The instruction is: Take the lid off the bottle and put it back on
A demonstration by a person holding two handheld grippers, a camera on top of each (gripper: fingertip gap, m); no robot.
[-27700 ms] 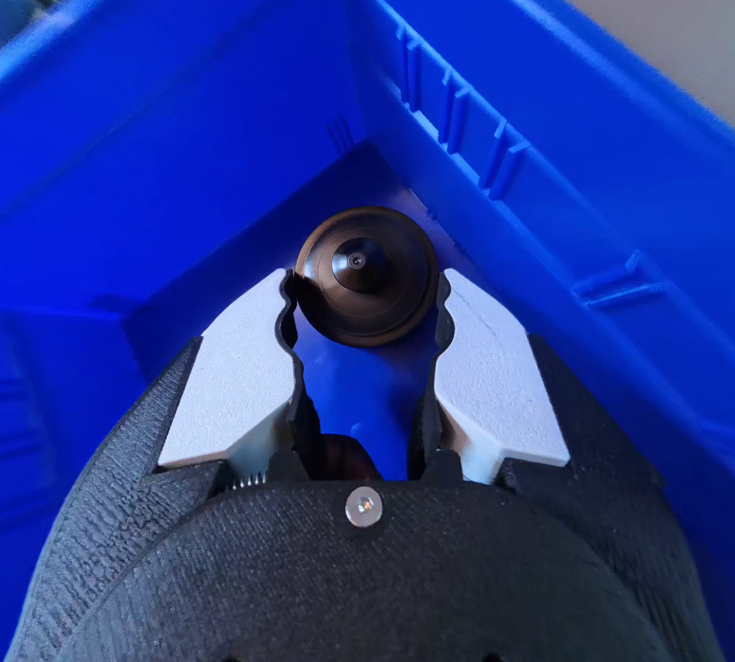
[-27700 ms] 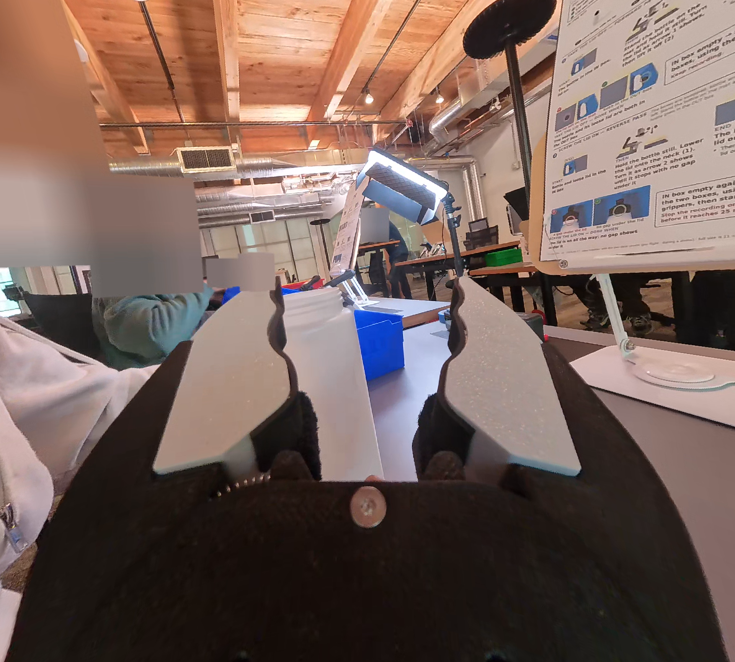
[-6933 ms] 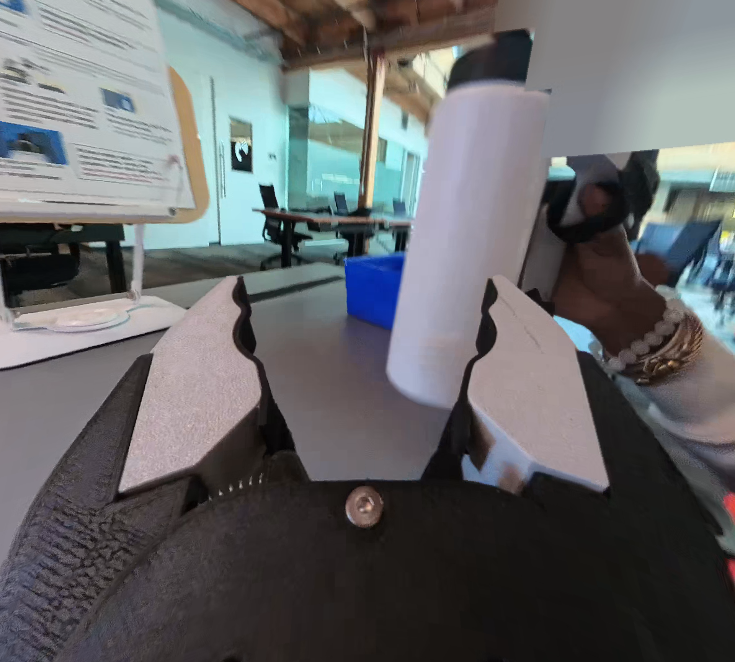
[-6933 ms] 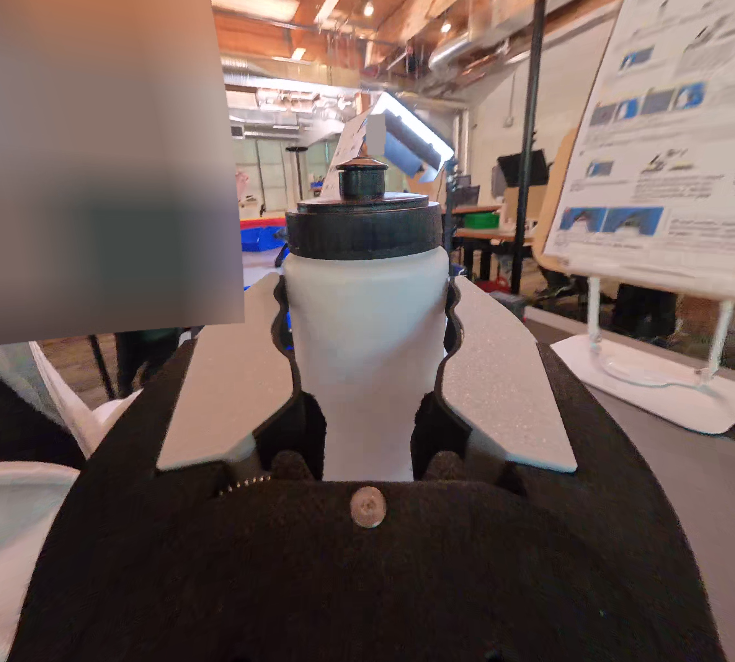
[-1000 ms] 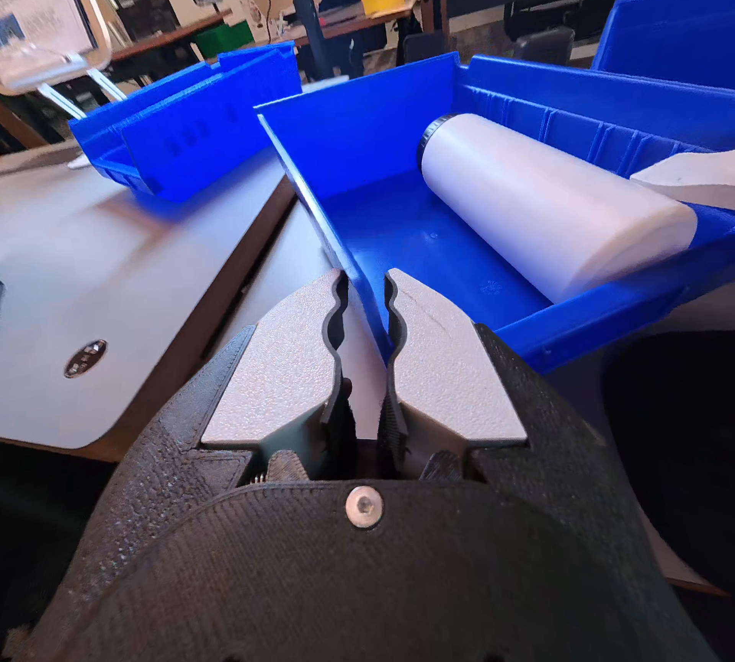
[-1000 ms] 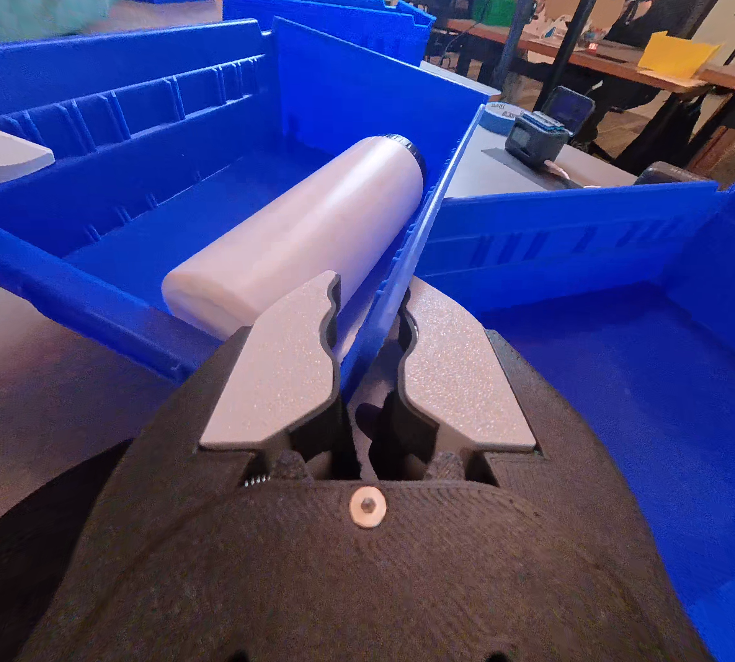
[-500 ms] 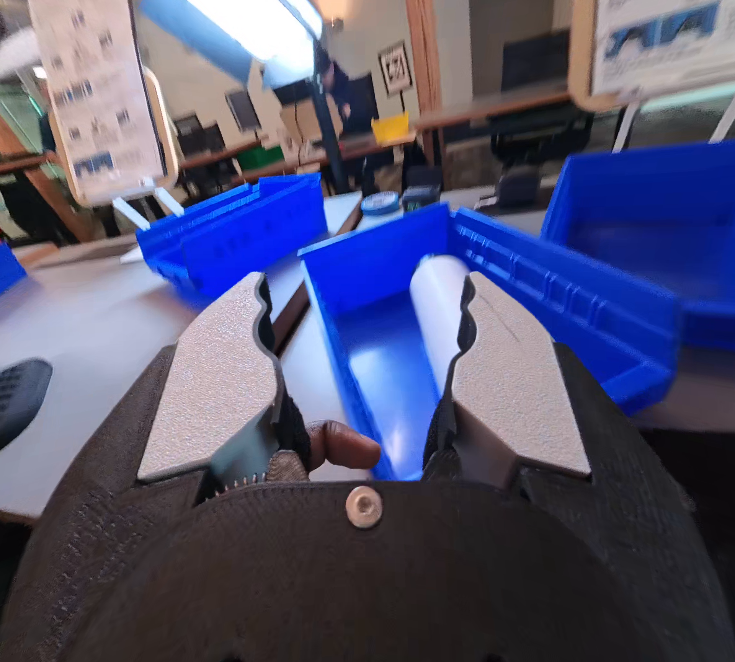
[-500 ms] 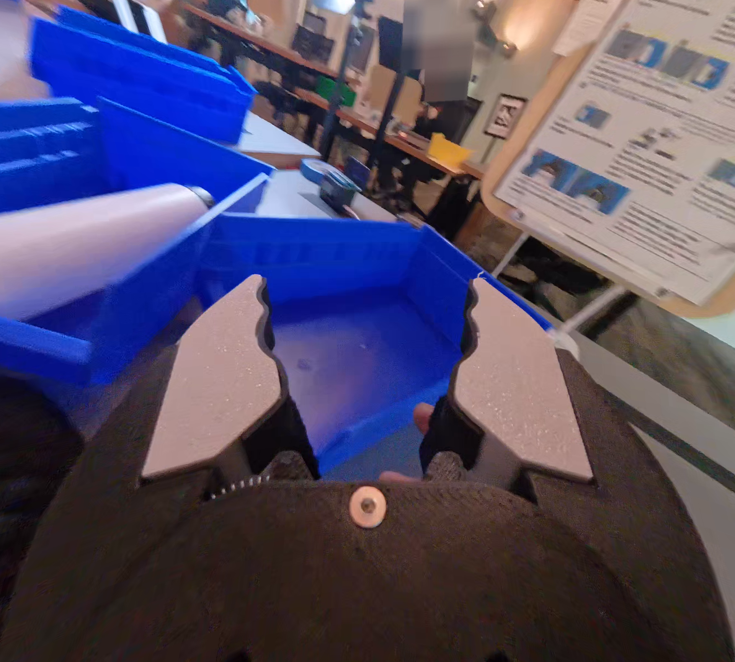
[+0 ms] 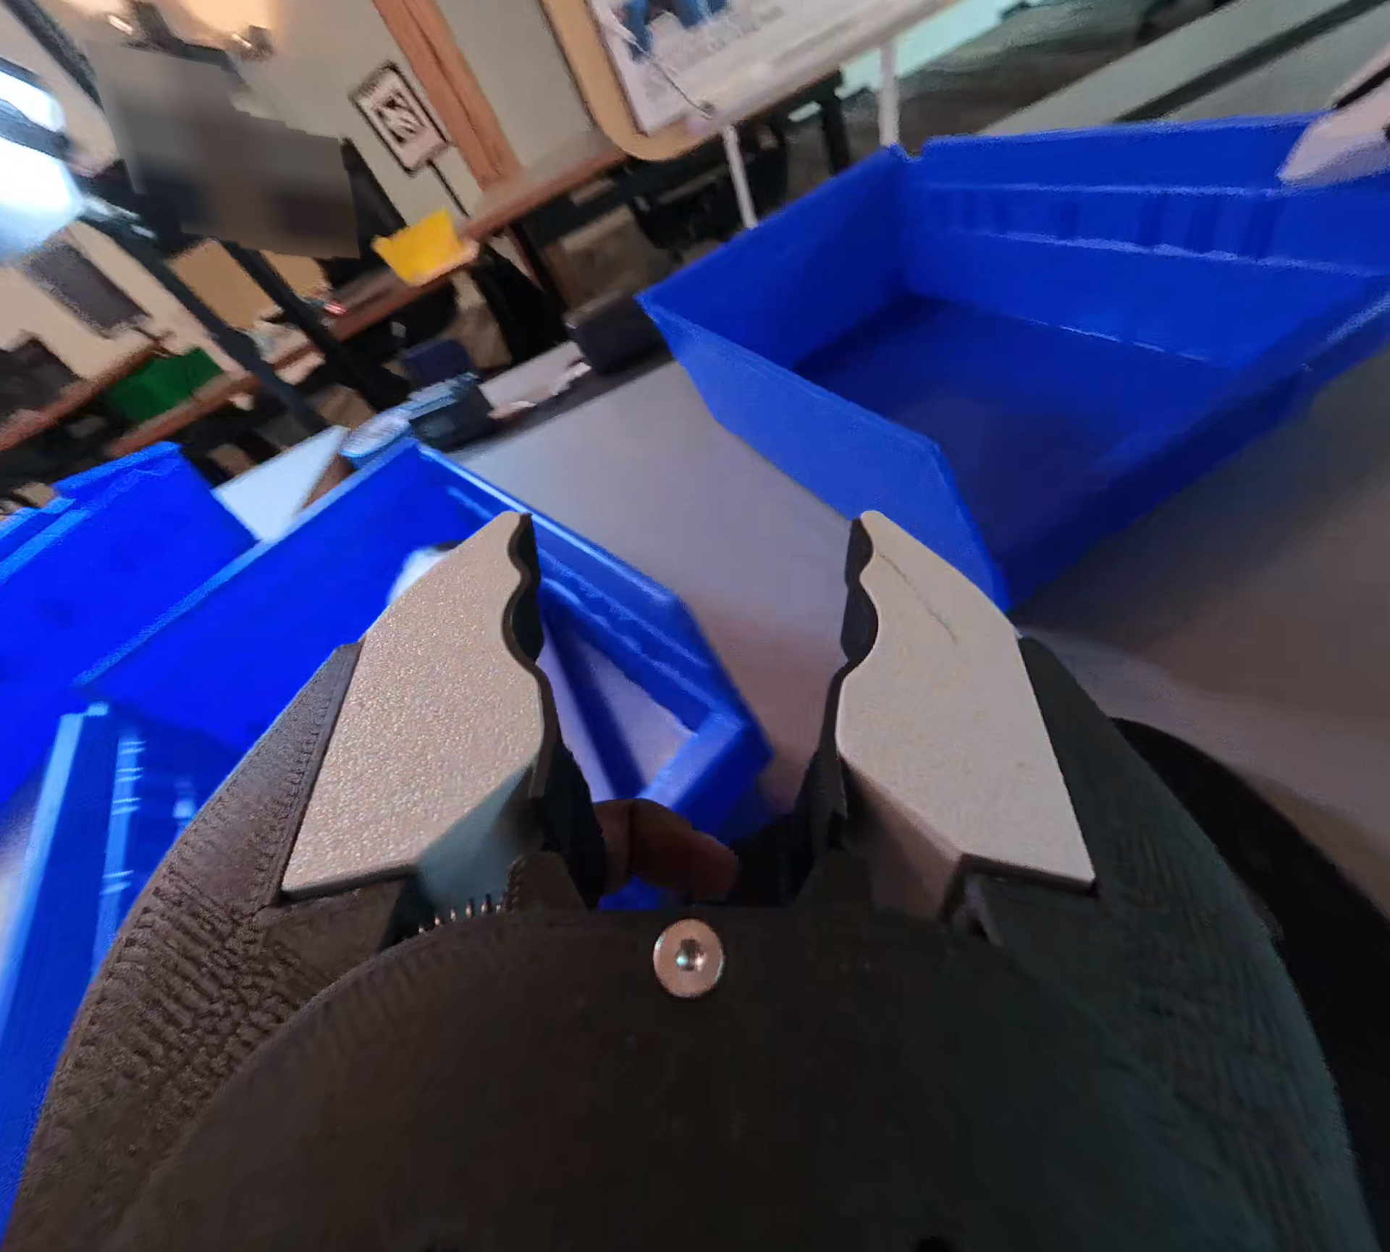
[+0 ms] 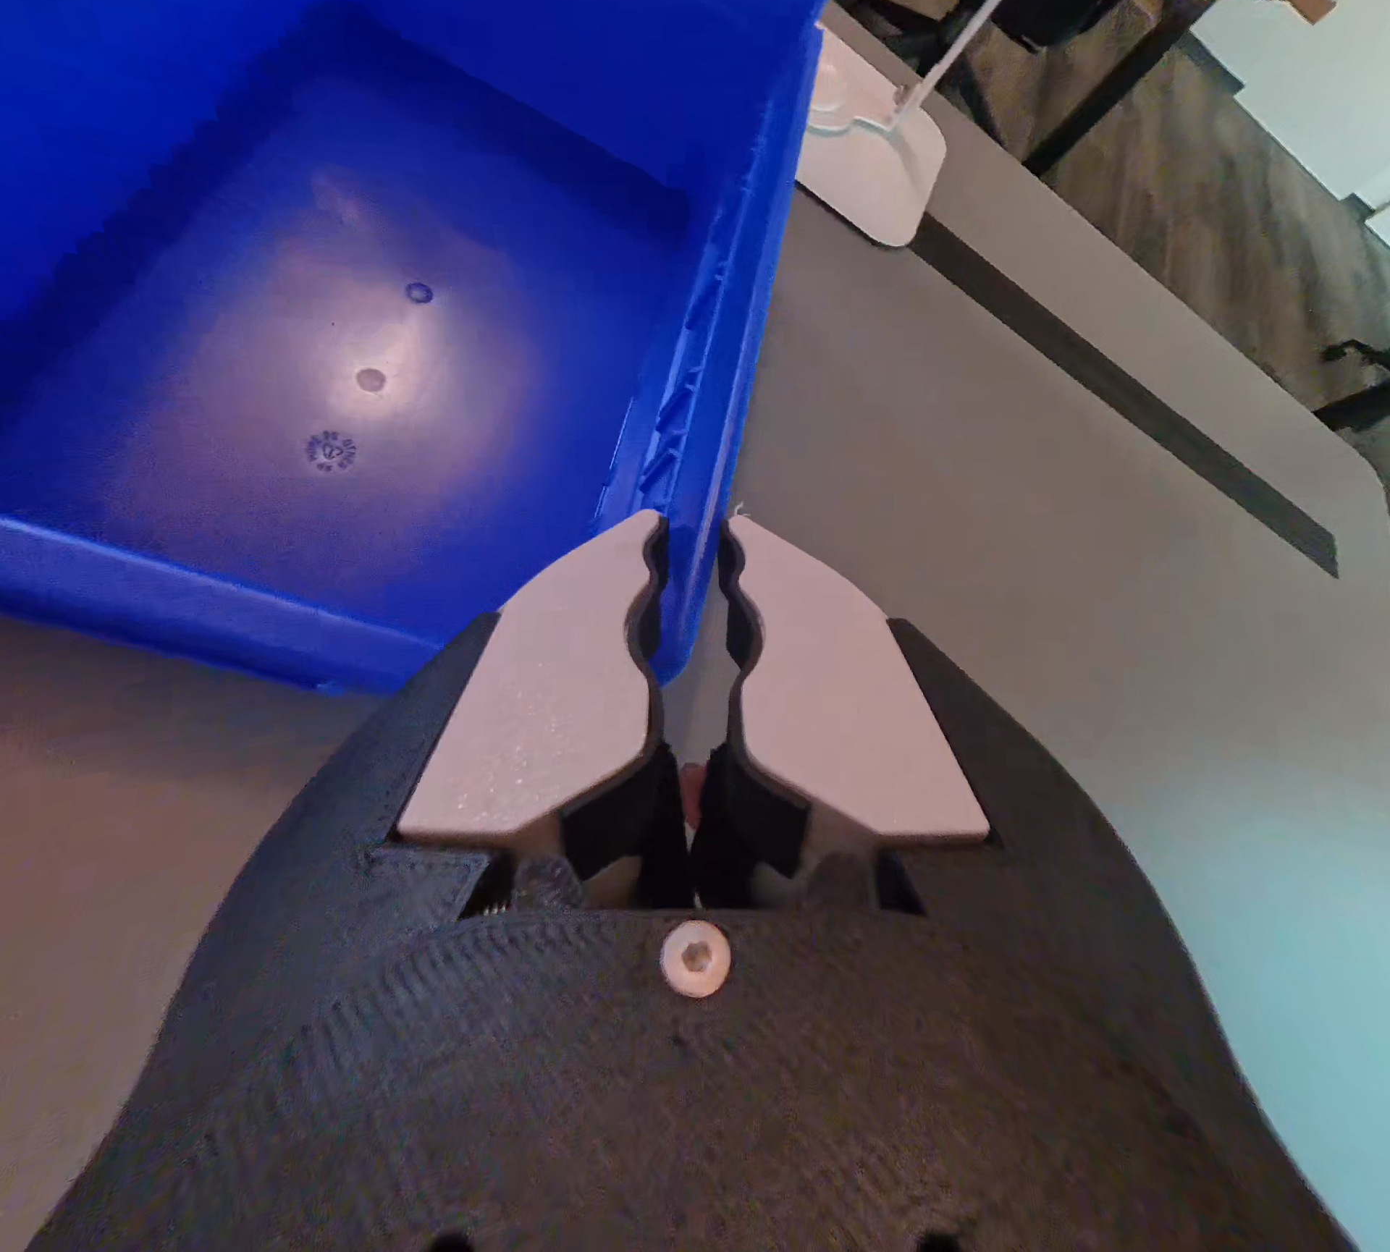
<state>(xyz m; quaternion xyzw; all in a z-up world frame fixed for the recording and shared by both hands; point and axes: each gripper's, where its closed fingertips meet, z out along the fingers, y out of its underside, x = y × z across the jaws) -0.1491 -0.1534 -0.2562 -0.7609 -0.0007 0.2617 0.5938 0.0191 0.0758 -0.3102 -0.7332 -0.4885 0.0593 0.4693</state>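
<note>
Bottle is lying, barely showing, in the left blue bin behind my wide-spread left gripper, while my right gripper is pinching the empty bin's wall; I am judging the cycle finished, repositioning next.

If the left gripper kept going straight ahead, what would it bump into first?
Probably nothing at once: the open left gripper points at the bare grey table between the two blue bins, and would likely touch that first. Depth is unclear.
</note>
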